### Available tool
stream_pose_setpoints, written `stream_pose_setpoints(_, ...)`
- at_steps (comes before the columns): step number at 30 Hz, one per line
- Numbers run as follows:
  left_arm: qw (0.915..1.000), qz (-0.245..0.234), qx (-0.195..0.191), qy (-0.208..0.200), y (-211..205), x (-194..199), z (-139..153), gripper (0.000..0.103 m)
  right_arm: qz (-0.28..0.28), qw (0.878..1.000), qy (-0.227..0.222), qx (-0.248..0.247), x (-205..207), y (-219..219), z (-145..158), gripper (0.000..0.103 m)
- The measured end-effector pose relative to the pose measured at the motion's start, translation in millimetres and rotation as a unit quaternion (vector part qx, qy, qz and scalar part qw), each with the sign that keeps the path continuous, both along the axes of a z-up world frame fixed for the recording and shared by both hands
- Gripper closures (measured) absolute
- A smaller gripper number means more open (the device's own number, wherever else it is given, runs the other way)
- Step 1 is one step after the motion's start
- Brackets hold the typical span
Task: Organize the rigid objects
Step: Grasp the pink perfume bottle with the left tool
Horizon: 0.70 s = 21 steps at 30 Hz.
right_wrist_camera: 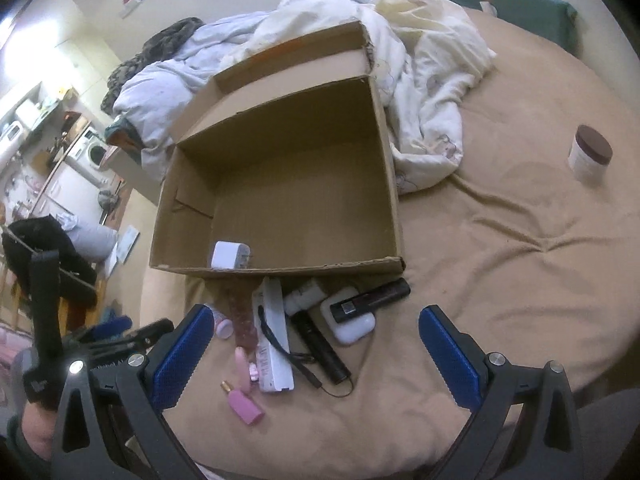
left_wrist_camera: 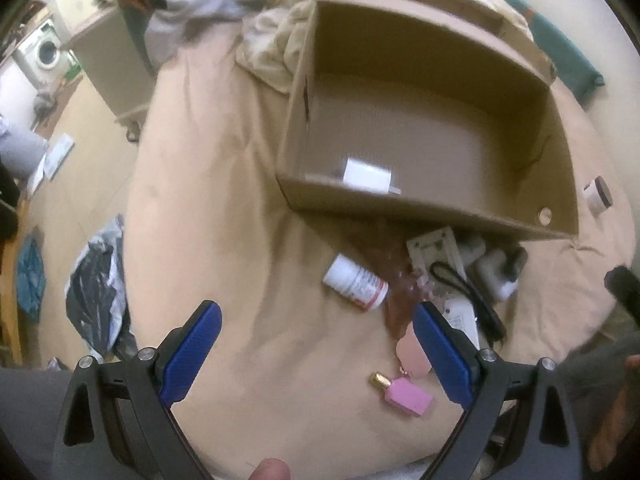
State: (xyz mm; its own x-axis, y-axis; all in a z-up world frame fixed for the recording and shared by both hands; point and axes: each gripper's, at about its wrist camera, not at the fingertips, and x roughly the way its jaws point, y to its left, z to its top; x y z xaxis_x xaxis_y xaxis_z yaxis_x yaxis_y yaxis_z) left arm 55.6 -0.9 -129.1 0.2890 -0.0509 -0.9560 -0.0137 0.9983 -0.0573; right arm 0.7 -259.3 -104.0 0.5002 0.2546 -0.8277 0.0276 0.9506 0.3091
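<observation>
Box [right_wrist_camera: 304, 184] sits open on the bed [right_wrist_camera: 500, 260], near wall facing the operator. It serves as the collecting point. One item lies inside: a white charger [right_wrist_camera: 230, 256], against the near wall, left corner. Rest of the floor is bare.

Loose items lie in a cluster on the bed just outside the near wall, within reach of both tools: pill bottle [left_wrist_camera: 356, 282] on its side, white remote [right_wrist_camera: 274, 344], black torch [right_wrist_camera: 320, 346] with lanyard, earbud case [right_wrist_camera: 352, 326] with a black tube [right_wrist_camera: 374, 296] resting across it, pink perfume bottle [right_wrist_camera: 244, 402] nearest the operator. A brown-lidded jar [right_wrist_camera: 590, 154] stands upright well apart, far right.

Left gripper [left_wrist_camera: 318, 352]: fingers spread wide, nothing held, above the bed near the pill bottle and perfume. Right gripper [right_wrist_camera: 316, 360]: likewise wide open and empty, hanging over the cluster.

Judgement: sorting is at an early stage; one item boxed, the remainder outstanding. The soft bedding gives under pressure, so low items may prove awkward to pinch
</observation>
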Motion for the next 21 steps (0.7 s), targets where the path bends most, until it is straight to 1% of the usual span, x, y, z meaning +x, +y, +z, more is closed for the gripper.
stream_pose_setpoints(3, 0.9991, -0.016, -0.01, 0.038, -11.7, -6.0, -23.7, 0.007, -0.004, 1.0, 0.014, 0.003, 4.4, 1.6, -5.7, 0.0)
stream_pose_setpoints(5, 0.9974, -0.025, -0.026, 0.062, -20.5, -11.6, -36.6, 0.007, -0.005, 1.0, 0.018, 0.001, 7.0, 3.9, -7.8, 0.0)
stream_pose_setpoints(8, 0.9957, -0.028, -0.029, 0.084, -30.9, -22.7, -50.1, 0.009, -0.002, 1.0, 0.016, -0.004, 6.4, 7.0, -7.3, 0.0)
stream_pose_setpoints(10, 0.9936, -0.035, -0.038, 0.101, -36.4, -30.6, -57.3, 0.01, 0.002, 1.0, 0.015, -0.011, 5.8, 9.3, -7.3, 0.0)
stream_pose_setpoints(11, 0.993, -0.048, -0.037, 0.102, -41.6, -34.6, -58.5, 0.011, 0.004, 1.0, 0.016, -0.013, 5.6, 9.8, -7.8, 0.0)
stream_pose_setpoints(14, 0.9899, -0.108, -0.021, 0.09, -61.7, -42.4, -55.9, 0.011, 0.006, 1.0, 0.022, -0.015, 6.1, 10.2, -10.6, 0.0)
stream_pose_setpoints(18, 0.9805, -0.163, -0.003, 0.11, -81.2, -50.5, -67.5, 0.012, 0.01, 0.999, 0.027, -0.014, 8.0, 12.6, -11.8, 0.0)
stream_pose_setpoints(19, 0.9769, -0.18, 0.005, 0.116, -86.4, -53.1, -72.0, 0.02, 0.012, 0.999, 0.027, -0.014, 7.9, 13.4, -11.5, 0.0)
stream_pose_setpoints(21, 0.97, -0.213, 0.027, 0.115, -96.1, -57.9, -78.0, 0.029, 0.013, 0.999, 0.026, -0.013, 7.5, 14.0, -10.9, 0.0)
